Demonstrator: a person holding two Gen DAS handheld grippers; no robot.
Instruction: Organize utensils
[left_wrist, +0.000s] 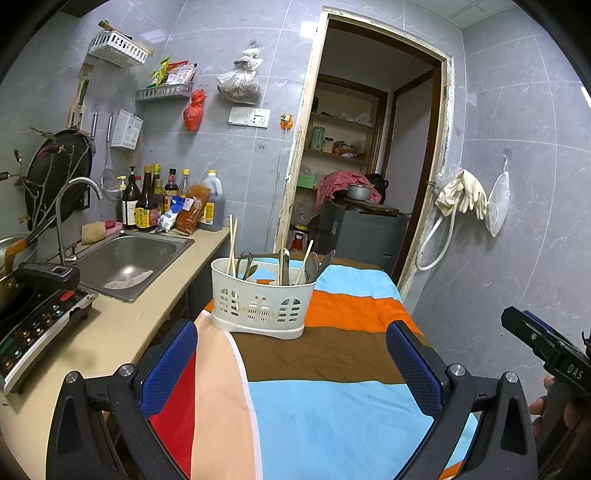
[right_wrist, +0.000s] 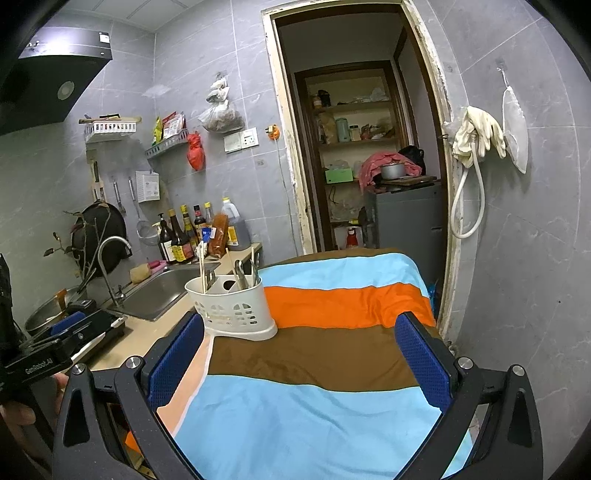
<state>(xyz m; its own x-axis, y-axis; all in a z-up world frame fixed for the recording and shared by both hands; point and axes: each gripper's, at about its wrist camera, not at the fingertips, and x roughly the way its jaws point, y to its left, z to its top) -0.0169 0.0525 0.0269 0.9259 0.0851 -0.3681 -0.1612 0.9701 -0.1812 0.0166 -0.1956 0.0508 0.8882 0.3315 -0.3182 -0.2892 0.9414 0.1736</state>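
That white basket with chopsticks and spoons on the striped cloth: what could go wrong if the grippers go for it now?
1. The basket stands near the cloth's left edge beside the counter; a push might slide it off.
2. The chopsticks stand tall and loose; a bump from the left gripper could tip them out.
3. The cloth looks wrinkled, so the basket may wobble when the right gripper pulls a spoon.

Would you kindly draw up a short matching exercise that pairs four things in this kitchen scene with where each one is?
Things:
1. utensil caddy
2. rubber gloves
3. red bag
4. sponge

Places:
A. hanging on the wall left of the doorway
B. on the striped cloth
C. at the sink edge
D. draped right of the doorway

Pairs: 1-B, 2-D, 3-A, 4-C
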